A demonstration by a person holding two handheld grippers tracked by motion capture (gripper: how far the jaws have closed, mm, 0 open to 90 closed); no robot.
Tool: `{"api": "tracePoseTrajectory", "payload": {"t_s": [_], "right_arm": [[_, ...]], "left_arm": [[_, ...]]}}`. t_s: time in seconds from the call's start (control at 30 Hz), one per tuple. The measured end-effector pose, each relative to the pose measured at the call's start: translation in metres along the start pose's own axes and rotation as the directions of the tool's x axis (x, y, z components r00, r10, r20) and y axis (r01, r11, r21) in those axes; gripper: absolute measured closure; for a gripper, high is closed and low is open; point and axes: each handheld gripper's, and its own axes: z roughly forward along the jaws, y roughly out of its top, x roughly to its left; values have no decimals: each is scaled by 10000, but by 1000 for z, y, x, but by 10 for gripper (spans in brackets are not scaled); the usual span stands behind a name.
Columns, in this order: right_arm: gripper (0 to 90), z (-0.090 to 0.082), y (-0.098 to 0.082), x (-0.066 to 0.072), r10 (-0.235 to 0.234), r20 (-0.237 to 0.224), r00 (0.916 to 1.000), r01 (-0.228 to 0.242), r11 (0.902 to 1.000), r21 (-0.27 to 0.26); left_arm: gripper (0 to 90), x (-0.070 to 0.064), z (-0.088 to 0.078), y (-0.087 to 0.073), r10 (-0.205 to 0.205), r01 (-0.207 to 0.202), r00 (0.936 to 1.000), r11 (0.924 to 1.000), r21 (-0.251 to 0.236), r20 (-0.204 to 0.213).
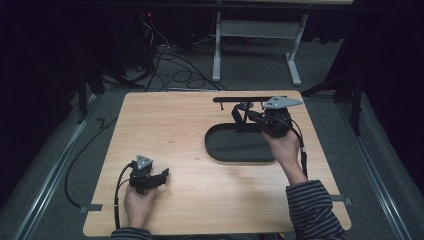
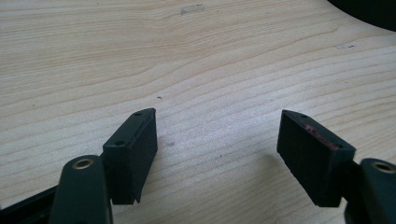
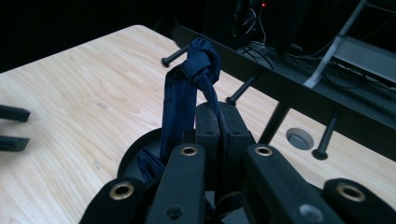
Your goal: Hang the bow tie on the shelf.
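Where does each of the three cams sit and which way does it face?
High view: above the person's side, facing forward and down on the table; forearms, both hands, left gripper, right gripper.
Left gripper view: on the left gripper, facing bare wood between open jaws.
Right gripper view: on the right gripper, shut on a knotted dark strap, facing the peg rack.
Shared: the strap and the tray.

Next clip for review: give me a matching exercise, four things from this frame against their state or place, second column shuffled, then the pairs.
1. left gripper
2. right gripper
3. knotted blue strap
4. black oval tray

A. shut on cloth, raised above the tray
B. lies flat on the wooden table
C. open, fingers apart over bare wood
D. hangs from closed fingers near the peg rack

Pairs: 1-C, 2-A, 3-D, 4-B
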Motion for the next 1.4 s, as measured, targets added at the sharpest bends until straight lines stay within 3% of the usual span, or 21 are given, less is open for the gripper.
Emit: {"api": "tracePoseTrajectory", "payload": {"t_s": [0.47, 0.93, 1.4], "right_arm": [[898, 17, 4, -8, 328, 580, 9978, -345, 9990, 294], [892, 36, 1, -19, 849, 1167, 9895, -991, 9876, 1221], [846, 43, -2, -22, 1149, 1043, 9879, -1299, 9800, 1509]], "left_arm": [[293, 0, 0, 0, -23, 23, 10000, 10000, -5, 24], [292, 0, 0, 0, -8, 8, 10000, 10000, -7, 14], [292, 0, 0, 0, -2, 2, 10000, 10000, -5, 18]]}}
